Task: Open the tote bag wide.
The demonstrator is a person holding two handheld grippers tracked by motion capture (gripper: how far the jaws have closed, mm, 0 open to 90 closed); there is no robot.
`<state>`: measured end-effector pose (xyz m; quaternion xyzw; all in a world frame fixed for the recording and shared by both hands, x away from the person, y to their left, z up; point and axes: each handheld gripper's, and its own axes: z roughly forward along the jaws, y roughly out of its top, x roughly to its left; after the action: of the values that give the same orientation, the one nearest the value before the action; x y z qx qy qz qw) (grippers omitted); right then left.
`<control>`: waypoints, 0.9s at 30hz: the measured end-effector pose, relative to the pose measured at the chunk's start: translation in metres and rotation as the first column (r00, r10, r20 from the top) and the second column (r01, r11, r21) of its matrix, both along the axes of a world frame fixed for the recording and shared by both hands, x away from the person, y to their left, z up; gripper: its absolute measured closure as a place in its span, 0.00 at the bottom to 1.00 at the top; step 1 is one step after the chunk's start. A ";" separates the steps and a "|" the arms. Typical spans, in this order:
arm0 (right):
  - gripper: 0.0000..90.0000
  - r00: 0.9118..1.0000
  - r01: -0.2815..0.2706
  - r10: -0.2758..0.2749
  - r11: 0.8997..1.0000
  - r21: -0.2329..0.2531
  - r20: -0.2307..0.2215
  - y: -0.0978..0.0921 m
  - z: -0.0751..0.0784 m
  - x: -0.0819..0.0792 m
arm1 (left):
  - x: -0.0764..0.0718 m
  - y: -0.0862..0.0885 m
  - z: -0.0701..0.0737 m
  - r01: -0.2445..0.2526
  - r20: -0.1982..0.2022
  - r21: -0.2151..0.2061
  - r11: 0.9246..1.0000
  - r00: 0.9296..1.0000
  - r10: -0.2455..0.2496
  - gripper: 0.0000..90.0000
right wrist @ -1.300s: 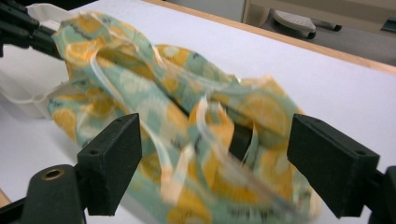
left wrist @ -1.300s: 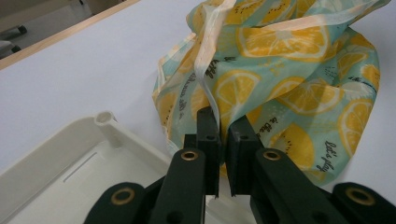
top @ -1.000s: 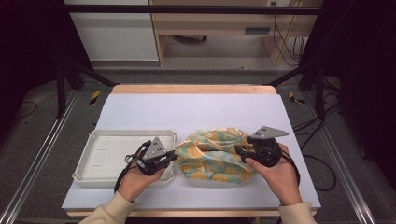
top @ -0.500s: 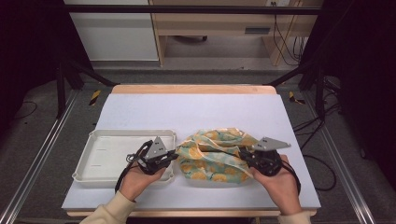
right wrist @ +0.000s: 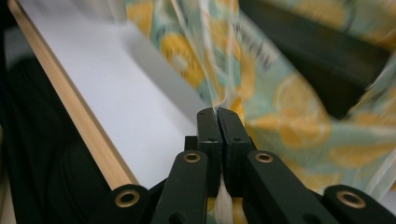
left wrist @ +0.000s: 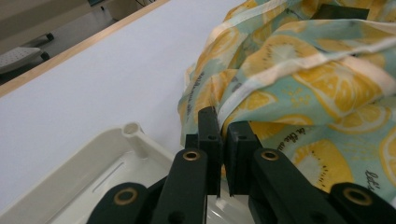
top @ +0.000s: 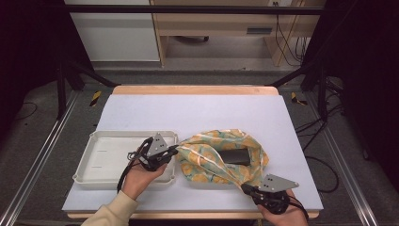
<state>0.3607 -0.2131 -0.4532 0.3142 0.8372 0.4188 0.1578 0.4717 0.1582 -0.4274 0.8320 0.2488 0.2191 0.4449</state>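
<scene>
right gripper [top: 245, 189] pinching bag [top: 207, 157]; soft lemon-print cloth; left gripper [top: 175, 149] likewise

Probably lab: black frame rig [top: 188, 9], floor cables [top: 287, 42], white-topped table [top: 197, 113].

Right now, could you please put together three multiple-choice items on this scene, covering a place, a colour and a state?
1. Where does the tray sit relative to the cloth bag?
A. to its left
B. to its right
C. on top of it

2. What colour are the fruit slices printed on the bag?
A. purple
B. yellow-orange
C. black

3. How do the jaws of the right gripper stand?
A. wide open
B. shut on the bag
C. shut on the tray

Answers: 1 A, the high view shows the tray left of the bag. 2 B, the slices look yellow-orange. 3 B, the right gripper view shows the jaws pinching a fabric edge.
</scene>
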 end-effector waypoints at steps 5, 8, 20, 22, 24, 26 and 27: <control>1.00 1.000 -0.005 0.003 0.996 -0.087 -0.023 0.006 -0.009 0.003 | -0.001 0.002 0.003 -0.011 0.027 -0.005 1.000 1.000 0.011 0.97; 1.00 0.999 0.017 -0.023 0.992 -0.122 -0.042 0.005 -0.012 0.003 | -0.003 0.000 0.004 -0.006 0.037 -0.007 1.000 0.999 0.007 0.96; 0.87 0.999 0.031 -0.029 0.996 -0.085 0.014 0.007 -0.009 0.003 | -0.004 0.001 0.004 0.009 0.025 -0.014 1.000 1.000 -0.009 0.97; 0.78 0.999 0.036 -0.034 0.997 -0.070 0.023 0.007 -0.006 0.002 | -0.004 0.001 0.004 0.009 0.026 -0.014 1.000 1.000 -0.009 0.97; 0.70 0.998 0.038 -0.035 0.998 -0.055 0.043 0.008 -0.004 0.002 | -0.004 0.001 0.004 0.008 0.027 -0.015 1.000 1.000 -0.008 0.97; 0.61 0.998 0.041 -0.038 0.998 -0.053 0.059 0.009 0.000 0.001 | -0.004 0.001 0.004 0.008 0.028 -0.017 1.000 1.000 -0.008 0.97; 0.61 0.998 0.041 -0.038 0.998 -0.053 0.059 0.009 0.000 0.001 | -0.004 0.001 0.004 0.008 0.028 -0.017 1.000 1.000 -0.008 0.97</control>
<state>0.3617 -0.2045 -0.4537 0.3141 0.8370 0.4015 0.1988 0.4676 0.1594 -0.4230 0.8260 0.2409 0.2268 0.4563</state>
